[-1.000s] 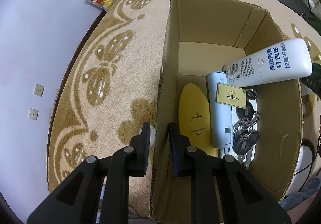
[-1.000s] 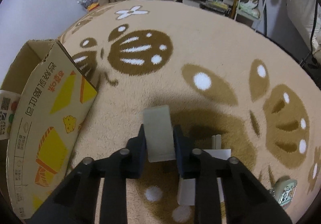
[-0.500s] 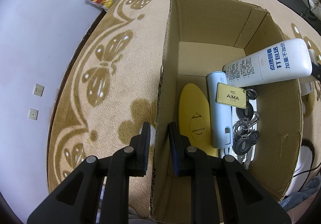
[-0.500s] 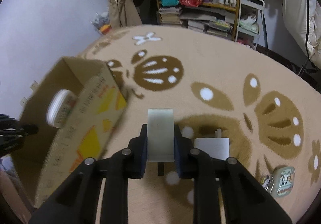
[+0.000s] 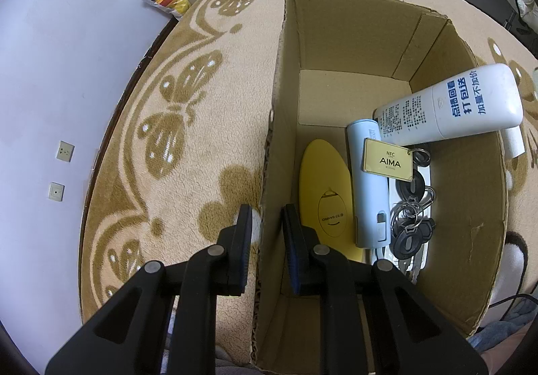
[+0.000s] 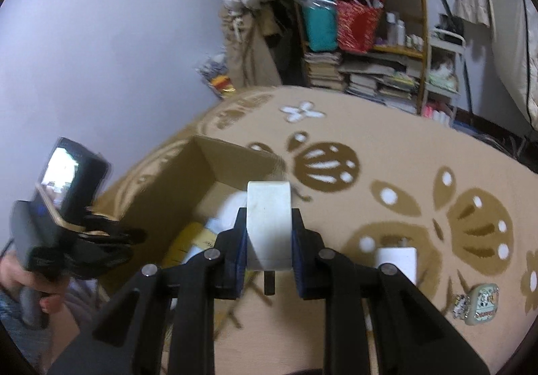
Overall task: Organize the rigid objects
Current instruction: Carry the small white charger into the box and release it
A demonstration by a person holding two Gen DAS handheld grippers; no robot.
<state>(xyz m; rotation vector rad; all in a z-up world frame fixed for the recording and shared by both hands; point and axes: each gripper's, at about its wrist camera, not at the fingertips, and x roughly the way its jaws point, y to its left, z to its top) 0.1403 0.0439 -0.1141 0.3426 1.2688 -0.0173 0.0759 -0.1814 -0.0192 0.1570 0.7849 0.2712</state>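
Note:
An open cardboard box (image 5: 460, 173) stands on the patterned rug. Inside lie a yellow oval case (image 5: 322, 193), a pale blue cylinder (image 5: 368, 186), a white bottle (image 5: 450, 106) leaning on the right wall, and a key bunch (image 5: 412, 220) with a gold tag (image 5: 388, 159). My left gripper (image 5: 267, 233) is shut on the box's left wall. My right gripper (image 6: 269, 240) is shut on a pale grey-white block (image 6: 269, 223), held above the box's (image 6: 201, 180) near corner.
On the rug to the right lie a white flat piece (image 6: 396, 260) and a small decorated tin (image 6: 484, 304). A cluttered shelf (image 6: 363, 38) with books stands at the back. A hand (image 6: 30, 287) holds the other gripper at the left. The wall runs along the left.
My right gripper has risen and swung left with the block, from low over the rug to above the box. The left gripper and box stay as they were.

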